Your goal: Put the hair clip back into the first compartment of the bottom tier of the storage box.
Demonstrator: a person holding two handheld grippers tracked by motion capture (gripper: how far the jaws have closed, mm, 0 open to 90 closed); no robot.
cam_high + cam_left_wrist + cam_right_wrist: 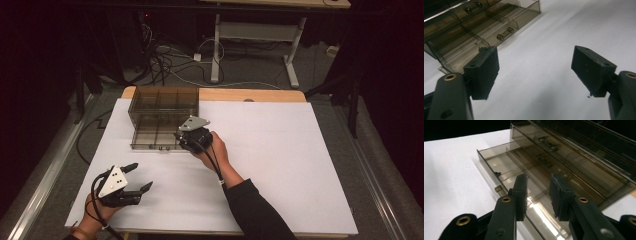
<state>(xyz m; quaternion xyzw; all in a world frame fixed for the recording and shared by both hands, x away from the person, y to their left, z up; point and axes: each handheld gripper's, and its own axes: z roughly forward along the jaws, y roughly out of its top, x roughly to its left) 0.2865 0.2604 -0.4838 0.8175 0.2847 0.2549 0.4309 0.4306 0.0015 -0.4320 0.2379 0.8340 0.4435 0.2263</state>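
Observation:
A smoky see-through drawer cabinet (162,107) stands at the back left of the white tabletop, its bottom drawer (152,140) pulled out toward me. In the right gripper view the drawer (499,162) has dividers, a small dark bit (497,173) inside and a handle (499,188) on its front. My right gripper (181,140) hovers over the drawer's right front corner; its jaws (539,195) stand a narrow gap apart with nothing between them. My left gripper (141,176) sits wide open near the table's front left, jaws (536,72) empty, with the cabinet (474,30) ahead of it to the left.
The white tabletop (280,160) stretches wide to the right of the cabinet. A wooden edge (250,95) shows at the back. Cables (165,65) and the legs of another table (216,50) lie on the floor beyond.

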